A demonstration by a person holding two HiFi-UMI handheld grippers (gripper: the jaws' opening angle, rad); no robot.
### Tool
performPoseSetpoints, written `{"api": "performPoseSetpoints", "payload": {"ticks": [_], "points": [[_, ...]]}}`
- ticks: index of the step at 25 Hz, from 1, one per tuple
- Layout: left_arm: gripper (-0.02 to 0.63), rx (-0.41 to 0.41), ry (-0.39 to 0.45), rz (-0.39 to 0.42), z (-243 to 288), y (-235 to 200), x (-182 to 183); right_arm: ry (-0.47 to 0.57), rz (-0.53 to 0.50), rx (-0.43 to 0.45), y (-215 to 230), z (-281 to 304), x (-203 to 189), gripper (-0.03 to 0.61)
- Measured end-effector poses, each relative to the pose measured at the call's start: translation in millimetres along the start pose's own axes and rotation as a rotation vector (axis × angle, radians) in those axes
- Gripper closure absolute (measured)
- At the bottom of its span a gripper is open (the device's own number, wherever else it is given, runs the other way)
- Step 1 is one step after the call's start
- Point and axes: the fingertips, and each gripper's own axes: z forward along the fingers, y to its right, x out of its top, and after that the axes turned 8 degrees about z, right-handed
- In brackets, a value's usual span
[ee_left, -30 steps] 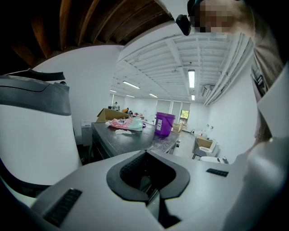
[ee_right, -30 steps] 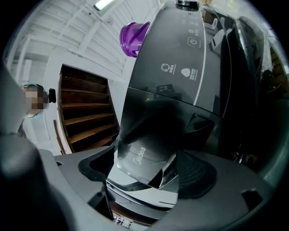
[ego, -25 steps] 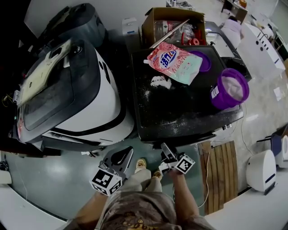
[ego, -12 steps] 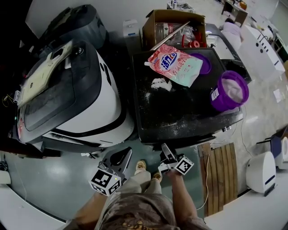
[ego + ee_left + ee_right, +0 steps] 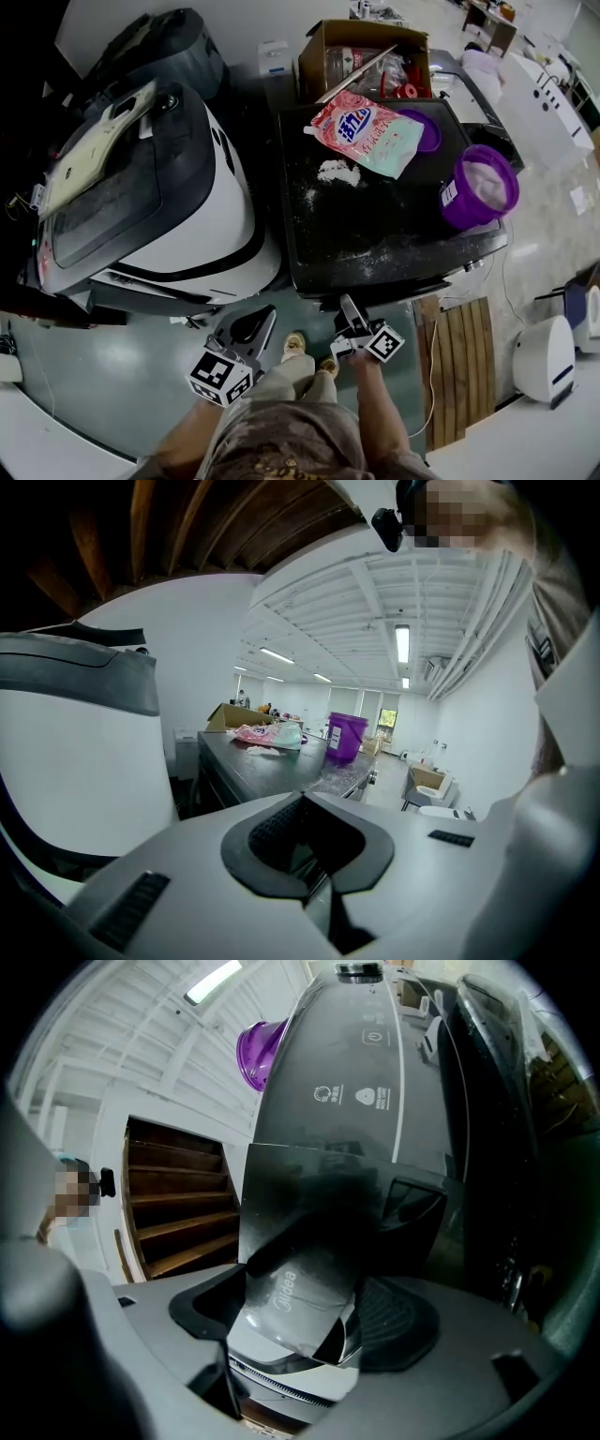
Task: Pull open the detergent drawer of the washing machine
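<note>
Grey drawer edge in right tool

The detergent drawer bears the brand "Midea" on its front.

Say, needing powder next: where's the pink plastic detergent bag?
Head view: the pink plastic detergent bag lies far back on the black washer top, beside a cardboard box, left of a purple bucket.

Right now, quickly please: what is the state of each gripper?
Left tongs: closed, empty.
Right tongs: closed on the drawer.
</note>
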Motion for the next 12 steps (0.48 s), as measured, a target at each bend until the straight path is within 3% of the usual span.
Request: {"api": "performPoseSetpoints", "payload": {"ticks": [12], "points": [[0.592, -0.045, -0.002, -0.001, 3.4, 14.6, -1.1, 0.009, 0.010, 0.007, -12.6, -23.4, -10.1, 0.229]]}}
